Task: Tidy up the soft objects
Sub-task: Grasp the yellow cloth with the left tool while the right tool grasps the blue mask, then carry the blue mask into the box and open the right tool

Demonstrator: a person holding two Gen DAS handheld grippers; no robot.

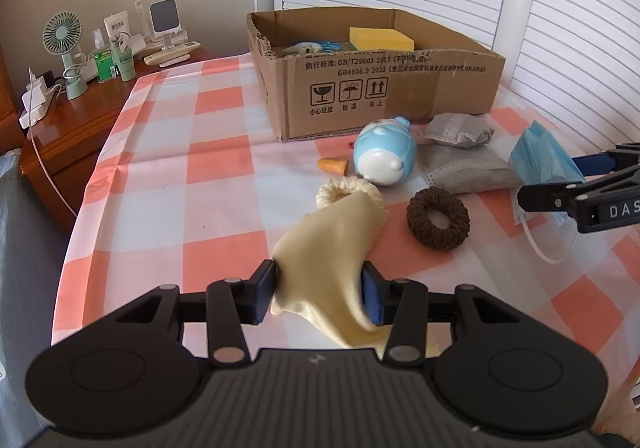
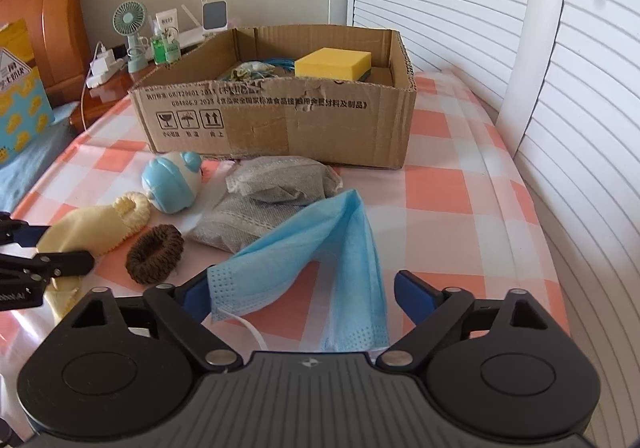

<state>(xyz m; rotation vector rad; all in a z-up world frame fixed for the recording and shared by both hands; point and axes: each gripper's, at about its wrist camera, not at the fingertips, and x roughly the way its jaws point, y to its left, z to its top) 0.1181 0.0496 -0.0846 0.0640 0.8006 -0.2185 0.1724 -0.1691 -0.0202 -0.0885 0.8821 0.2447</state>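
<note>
My left gripper (image 1: 320,294) is shut on a cream cloth (image 1: 332,240), its pads pressing the bunched fabric; it also shows in the right wrist view (image 2: 86,226). My right gripper (image 2: 302,292) is open around a blue face mask (image 2: 320,248), jaws wide and not pressing it. On the checked cloth lie a brown scrunchie (image 1: 438,217), a cream scrunchie (image 1: 348,189), a blue-and-white plush toy (image 1: 386,151), grey pouches (image 1: 460,151) and a small orange piece (image 1: 333,164). The open cardboard box (image 1: 400,87) holds a yellow sponge (image 1: 380,37).
A wooden nightstand (image 1: 80,119) at the left carries a small fan (image 1: 64,43), bottles and chargers. White louvred doors (image 2: 520,47) stand behind and to the right. The table edge curves on the left and right.
</note>
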